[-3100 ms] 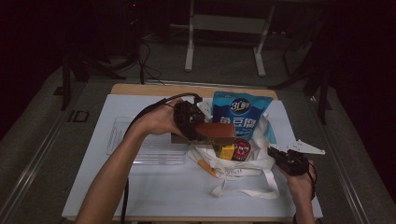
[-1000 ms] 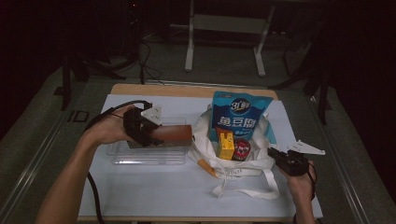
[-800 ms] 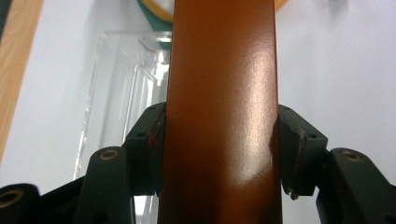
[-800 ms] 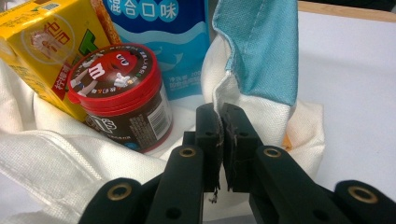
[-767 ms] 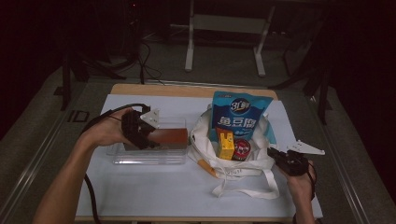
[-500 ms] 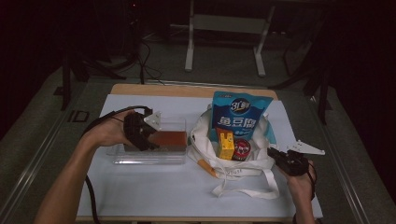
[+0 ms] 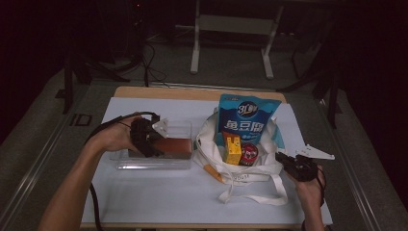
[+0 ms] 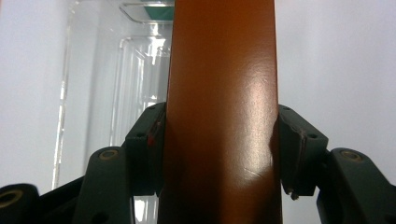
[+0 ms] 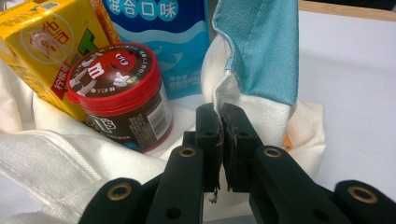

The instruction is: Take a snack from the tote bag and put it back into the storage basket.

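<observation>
- At the left of the table, the left gripper (image 7: 153,139) clamps a brown cylindrical pack (image 7: 174,145); the left gripper view shows both pads pressed against the sides of the pack (image 8: 222,112).
- Compared with three seconds ago, the pack is no longer above the white tote bag (image 7: 240,168); it now lies level inside the clear plastic tray (image 7: 144,163), which stands left of the bag.
- Over the last second the left hand (image 7: 113,137) has shifted only slightly, and the grip is unchanged.
- In the centre, the bag holds a blue snack pouch (image 7: 246,122) standing upright, a yellow carton (image 7: 232,149) and a red-lidded candy jar (image 7: 248,154). These contents sit as before.
- An orange item (image 7: 211,172) lies against the bag's left front edge; what it is cannot be told.
- At the right, the right gripper (image 7: 294,166) is closed on the bag's rim; the right gripper view shows the cloth edge (image 9: 219,100) pinched between the pads. This gripper has stayed in place.
</observation>
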### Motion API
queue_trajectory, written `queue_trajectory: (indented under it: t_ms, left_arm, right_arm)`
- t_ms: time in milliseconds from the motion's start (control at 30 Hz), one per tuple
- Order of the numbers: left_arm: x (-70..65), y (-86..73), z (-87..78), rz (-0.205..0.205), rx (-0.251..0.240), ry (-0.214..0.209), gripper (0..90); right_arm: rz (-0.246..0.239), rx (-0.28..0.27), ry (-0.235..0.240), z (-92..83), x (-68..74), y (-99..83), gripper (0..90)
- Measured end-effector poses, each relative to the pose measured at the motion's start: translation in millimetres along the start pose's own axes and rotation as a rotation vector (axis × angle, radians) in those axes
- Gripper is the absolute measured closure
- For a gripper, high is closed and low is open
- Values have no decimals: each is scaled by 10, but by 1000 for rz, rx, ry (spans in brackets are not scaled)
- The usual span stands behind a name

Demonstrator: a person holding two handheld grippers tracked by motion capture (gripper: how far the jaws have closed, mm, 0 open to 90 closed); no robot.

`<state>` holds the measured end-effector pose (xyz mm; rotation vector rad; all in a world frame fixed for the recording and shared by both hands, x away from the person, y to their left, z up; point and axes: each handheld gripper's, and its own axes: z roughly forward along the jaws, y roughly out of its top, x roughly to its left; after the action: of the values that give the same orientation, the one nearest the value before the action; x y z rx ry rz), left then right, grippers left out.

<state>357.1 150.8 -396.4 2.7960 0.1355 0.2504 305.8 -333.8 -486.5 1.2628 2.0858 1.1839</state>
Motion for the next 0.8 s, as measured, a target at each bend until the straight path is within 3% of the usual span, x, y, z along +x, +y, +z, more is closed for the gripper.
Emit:
queue_trajectory:
  t_ms: [533, 567, 800]
  left_arm:
    - [26, 13, 120, -1, 37, -18, 422]
    - [36, 8, 133, -26, 42, -31, 416]
    - [70, -4, 212, -80, 69, -75, 392]
  right_arm:
    - [-1, -1, 1, -2, 0, 0, 856]
    - [0, -1, 1, -1, 0, 0, 857]
    - [-1, 0, 0, -1, 0, 0, 857]
